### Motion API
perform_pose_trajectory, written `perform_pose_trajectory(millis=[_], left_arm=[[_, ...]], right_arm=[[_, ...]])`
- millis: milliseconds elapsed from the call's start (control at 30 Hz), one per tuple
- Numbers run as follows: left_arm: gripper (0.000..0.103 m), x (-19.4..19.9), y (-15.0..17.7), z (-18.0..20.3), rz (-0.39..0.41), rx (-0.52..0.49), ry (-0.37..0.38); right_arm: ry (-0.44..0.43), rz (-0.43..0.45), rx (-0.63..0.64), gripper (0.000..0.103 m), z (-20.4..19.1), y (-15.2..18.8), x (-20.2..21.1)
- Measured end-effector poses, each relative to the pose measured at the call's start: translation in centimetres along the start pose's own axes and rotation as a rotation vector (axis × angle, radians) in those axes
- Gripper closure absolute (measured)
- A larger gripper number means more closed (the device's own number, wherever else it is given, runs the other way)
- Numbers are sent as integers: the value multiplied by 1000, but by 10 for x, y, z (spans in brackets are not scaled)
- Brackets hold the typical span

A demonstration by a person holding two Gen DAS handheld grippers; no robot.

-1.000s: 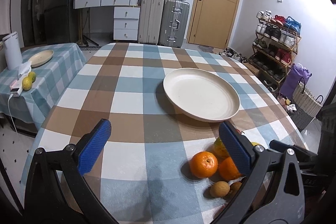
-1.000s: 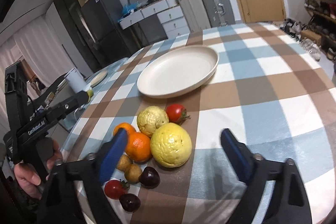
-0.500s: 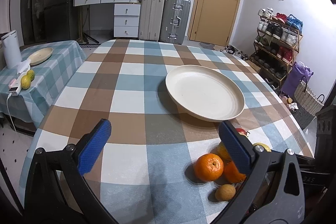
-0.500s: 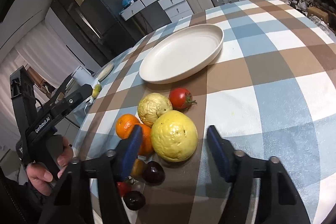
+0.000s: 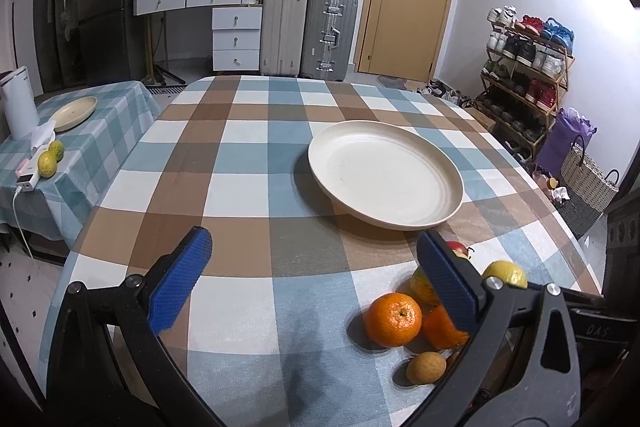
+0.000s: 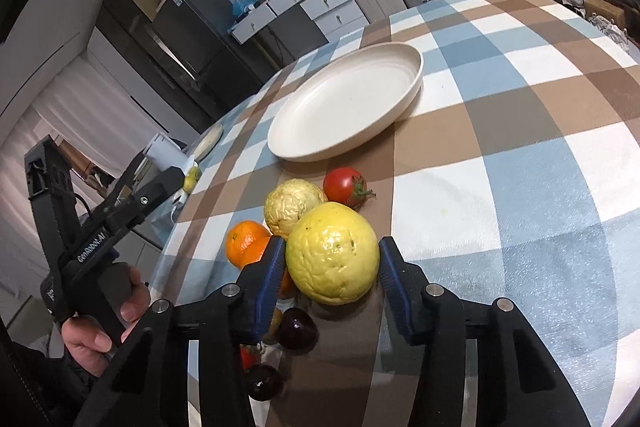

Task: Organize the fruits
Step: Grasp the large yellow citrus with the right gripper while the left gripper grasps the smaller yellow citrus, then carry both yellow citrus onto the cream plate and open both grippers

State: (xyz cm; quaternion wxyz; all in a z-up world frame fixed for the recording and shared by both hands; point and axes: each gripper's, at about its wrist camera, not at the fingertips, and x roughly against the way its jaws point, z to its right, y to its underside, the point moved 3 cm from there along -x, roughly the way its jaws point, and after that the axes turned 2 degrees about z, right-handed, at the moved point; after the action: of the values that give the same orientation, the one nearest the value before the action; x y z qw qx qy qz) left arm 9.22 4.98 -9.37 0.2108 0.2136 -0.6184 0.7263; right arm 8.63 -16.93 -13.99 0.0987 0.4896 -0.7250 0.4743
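Right tongs [image 6: 332, 263]: jaws closing around large bumpy yellow round fruit [image 6: 332, 253], blue pads at or just off its flanks; contact uncertain.
Risk: rounded skin may slip, rolling the fruit into the neighbouring glossy orange [image 6: 246, 243] and wrinkled yellow fruit [image 6: 294, 207].
Left tongs [image 5: 316, 283]: wide, empty, above the checked counter [image 5: 248, 187].
Empty cream round plate [image 6: 412, 75]: beyond the pile.

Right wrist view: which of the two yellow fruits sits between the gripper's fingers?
The larger, smoother yellow fruit, nearest the camera. The smaller, wrinkled yellow fruit lies behind it, beside the tomato.
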Motion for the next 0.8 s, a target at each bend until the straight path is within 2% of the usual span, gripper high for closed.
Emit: perform_pose_trajectory(millis=[100, 400, 700, 800], left_arm=[[1, -4, -1, 3, -21, -15, 25], [1, -27, -10, 17, -153, -53, 152], [1, -58, -10, 59, -328, -137, 281], [1, -72, -7, 73, -430, -141, 338]], right_arm=[[-9, 26, 0, 55, 1, -4, 5], [-8, 113, 0, 55, 12, -17, 33], [-7, 159, 1, 55, 25, -24, 51], [-12, 163, -7, 55, 29, -25, 52]])
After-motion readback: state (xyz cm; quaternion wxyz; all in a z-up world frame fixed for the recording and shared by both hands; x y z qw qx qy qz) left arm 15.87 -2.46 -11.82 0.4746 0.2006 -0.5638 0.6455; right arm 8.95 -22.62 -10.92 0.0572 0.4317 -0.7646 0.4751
